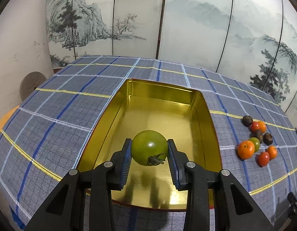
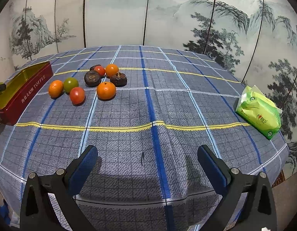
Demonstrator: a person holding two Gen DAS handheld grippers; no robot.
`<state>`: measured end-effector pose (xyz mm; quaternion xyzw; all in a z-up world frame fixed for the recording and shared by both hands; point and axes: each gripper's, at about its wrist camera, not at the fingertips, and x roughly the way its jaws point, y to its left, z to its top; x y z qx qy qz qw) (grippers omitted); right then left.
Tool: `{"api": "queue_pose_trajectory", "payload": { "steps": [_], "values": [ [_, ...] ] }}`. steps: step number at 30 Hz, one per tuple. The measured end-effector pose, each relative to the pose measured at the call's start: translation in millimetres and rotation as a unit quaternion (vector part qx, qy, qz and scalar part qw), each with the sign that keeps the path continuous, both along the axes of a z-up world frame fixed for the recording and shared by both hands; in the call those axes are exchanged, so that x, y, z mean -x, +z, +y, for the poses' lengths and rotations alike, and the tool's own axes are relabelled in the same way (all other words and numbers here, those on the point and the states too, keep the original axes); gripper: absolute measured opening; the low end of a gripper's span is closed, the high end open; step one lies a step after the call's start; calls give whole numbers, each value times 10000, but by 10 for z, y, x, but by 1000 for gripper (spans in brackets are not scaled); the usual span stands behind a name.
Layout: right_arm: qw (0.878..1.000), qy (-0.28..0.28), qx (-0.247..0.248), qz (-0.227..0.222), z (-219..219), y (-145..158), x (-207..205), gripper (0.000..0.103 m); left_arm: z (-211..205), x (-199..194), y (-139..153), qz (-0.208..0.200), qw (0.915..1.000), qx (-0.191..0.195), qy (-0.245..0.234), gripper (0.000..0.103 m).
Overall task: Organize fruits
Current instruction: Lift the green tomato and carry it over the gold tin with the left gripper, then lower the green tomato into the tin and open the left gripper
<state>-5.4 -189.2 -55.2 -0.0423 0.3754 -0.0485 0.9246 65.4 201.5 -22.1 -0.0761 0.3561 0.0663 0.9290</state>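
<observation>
The left gripper (image 1: 149, 149) is pointing down at a slant over the open tin (image 1: 198, 98), its two blue pads pressing on either side of a green tomato (image 1: 148, 146). The tomato is hanging above the tin's gold floor, stalk end facing the camera. Nothing else is lying inside the tin.

The right gripper (image 2: 147, 154) is also tilting downward, hovering over a bare stretch of the checked tablecloth (image 2: 167, 100). Its jaws are standing wide apart with nothing between them.

The rest of the fruit is sitting in a loose cluster on the cloth, just beside the tin's red outer wall and well apart from the right gripper. Counting from the right wrist view:

- Three oranges: one (image 2: 55, 88) nearest the tin, one (image 2: 106, 90) at the front, one (image 2: 111, 70) at the back.
- Two red tomatoes: one (image 2: 77, 95) at the front, one (image 2: 99, 70) at the back.
- One more green tomato (image 2: 70, 84), touching the nearest orange.
- Three dark brown round fruits: one (image 2: 92, 78), one (image 2: 118, 79), and one (image 2: 94, 67) mostly hidden behind the back red tomato.

A green packet of tissues (image 2: 260, 113) is lying alone near the right edge of the table. A painted folding screen (image 2: 119, 13) is standing behind the table.
</observation>
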Motion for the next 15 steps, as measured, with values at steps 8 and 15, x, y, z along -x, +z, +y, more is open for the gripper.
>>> {"api": "queue_pose_trajectory", "payload": {
  "steps": [8,15],
  "values": [
    [10000,14,33,43,15,-31,-6,102,32,-71,-101,115,9999,-98,61,37],
    [9999,29,49,103,37,-48,-12,102,62,-119,-181,214,9997,-94,96,37]
  ]
}}
